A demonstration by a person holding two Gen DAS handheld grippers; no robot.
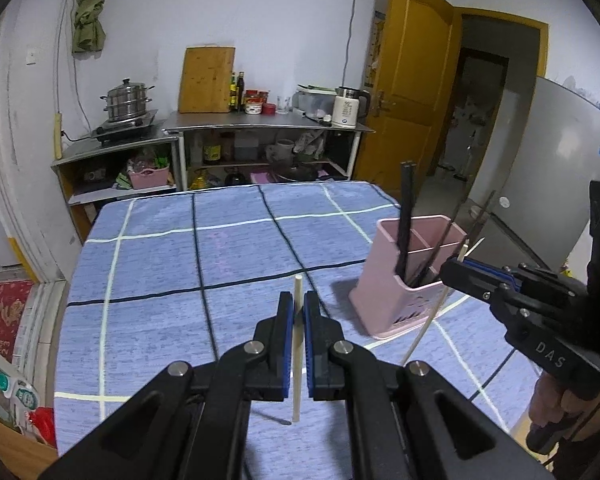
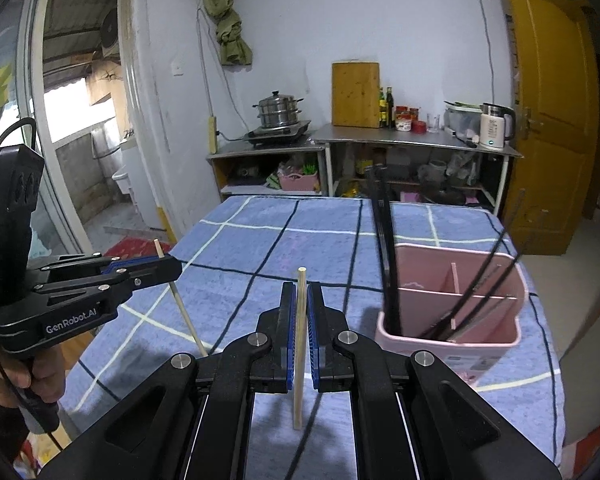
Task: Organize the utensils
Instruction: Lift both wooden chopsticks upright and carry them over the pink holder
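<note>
Both tools hold one pale wooden chopstick each, roughly upright: left tool (image 1: 298,312) pinches its stick (image 1: 297,360) over the bench (image 1: 160,260), left of the pink holder (image 1: 396,300); right tool (image 2: 299,304) pinches its stick (image 2: 300,344) just left of holder, near side. Black chopsticks (image 2: 386,260) already stand inside. Do well: keep stick vertical, tip over an open compartment, lower w/o knocking the black ones, then release; one tool at a time.

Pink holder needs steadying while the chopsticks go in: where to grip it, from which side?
Grip the pink holder by its near rim, coming from above: the wall is thin and upright, so jaws can straddle it. Keep to the near-left stretch, since black chopsticks lean out of the compartments. Both grippers, left and right, hold a wooden chopstick.
</note>
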